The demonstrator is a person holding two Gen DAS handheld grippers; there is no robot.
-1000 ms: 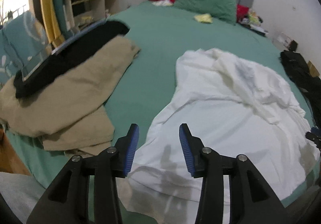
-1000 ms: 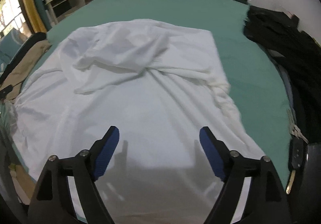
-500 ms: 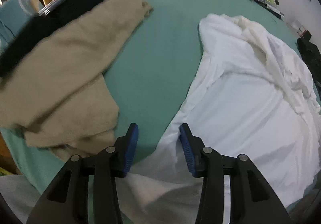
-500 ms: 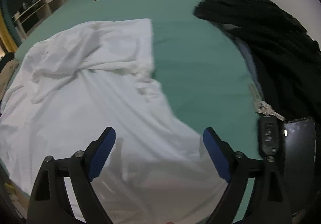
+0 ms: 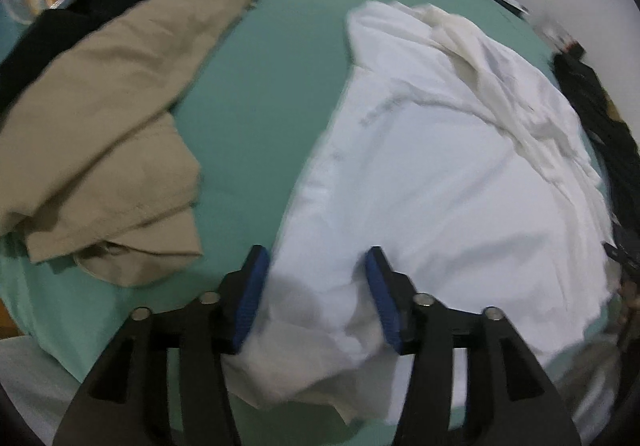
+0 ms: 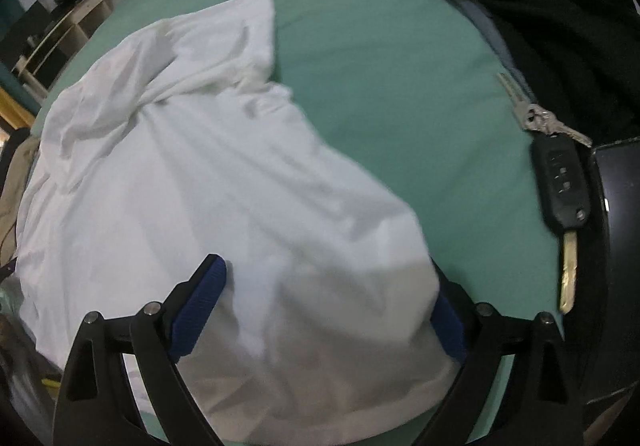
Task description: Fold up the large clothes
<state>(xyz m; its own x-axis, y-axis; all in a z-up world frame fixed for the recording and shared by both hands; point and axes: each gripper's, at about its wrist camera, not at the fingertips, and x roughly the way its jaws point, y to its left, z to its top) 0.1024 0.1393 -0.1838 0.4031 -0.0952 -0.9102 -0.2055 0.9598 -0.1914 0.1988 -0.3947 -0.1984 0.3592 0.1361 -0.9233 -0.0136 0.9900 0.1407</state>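
**A:** What's changed since a second ago?

**B:** Both my tongs have dropped down and spread apart toward the near edge of the bed [image 5: 256,94]. My left gripper [image 5: 316,286] now straddles the near-left corner of the white garment [image 5: 440,174], and my right gripper [image 6: 328,306] has slid over to its near-right corner.

**A:** Gripping yet?

**B:** No. Both are released, jaws standing wide with cloth bunched between them, nothing clenched.

**A:** Where does the garment lie?

**B:** Spread across the middle of the bed, its near hem spilling over the near edge, its far end rumpled toward the pillows.

**A:** How will it handle?

**B:** I judge it light, thin and limp: it will sag and slip rather than hold a shape. I would pinch the two near corners well inside the hem, so a fair fold of cloth sits between the pads, then lift both together.

**A:** What does each view give you alone?

**B:** The left view shows the tan garment [image 5: 108,134] piled at the left edge, apart from the white one. Only the right view shows the keys [image 6: 560,182] and the black clothes [image 6: 540,6] along the right edge, near my right corner
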